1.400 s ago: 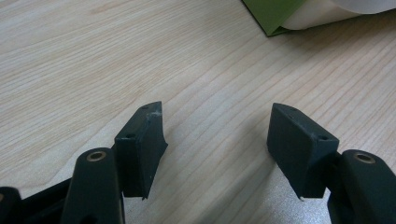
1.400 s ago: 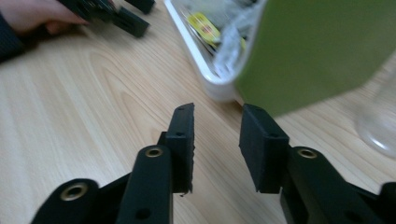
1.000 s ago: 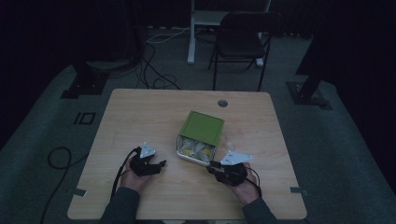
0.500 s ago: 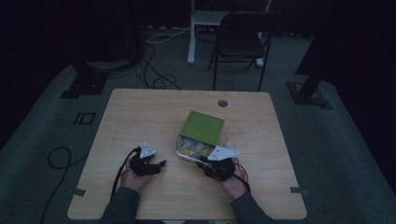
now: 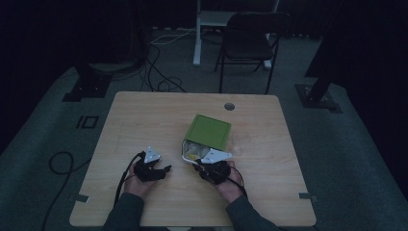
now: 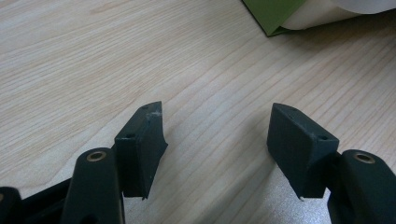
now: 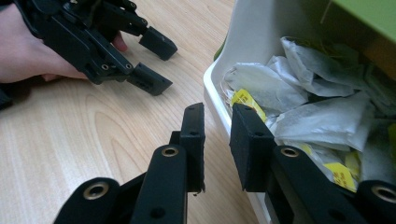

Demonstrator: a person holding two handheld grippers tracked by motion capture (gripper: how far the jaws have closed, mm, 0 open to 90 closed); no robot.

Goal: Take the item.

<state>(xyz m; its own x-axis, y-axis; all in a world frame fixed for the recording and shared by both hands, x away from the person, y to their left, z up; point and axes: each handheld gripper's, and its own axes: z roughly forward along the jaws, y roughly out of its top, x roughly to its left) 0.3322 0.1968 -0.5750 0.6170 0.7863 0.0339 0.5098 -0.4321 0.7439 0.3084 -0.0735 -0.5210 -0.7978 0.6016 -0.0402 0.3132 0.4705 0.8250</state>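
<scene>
While L gripper [image 5: 166, 169] rests w/ jaws apart, R gripper [image 7: 217, 119] jaws, closing, straddle tea-bag box [image 7: 219, 79] wall.

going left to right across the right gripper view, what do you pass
hand → left gripper → right gripper → white box → tea bags

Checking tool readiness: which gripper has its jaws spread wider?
The left gripper: wide gap over bare table. The right gripper's jaws stand close together astride the box rim.
</scene>
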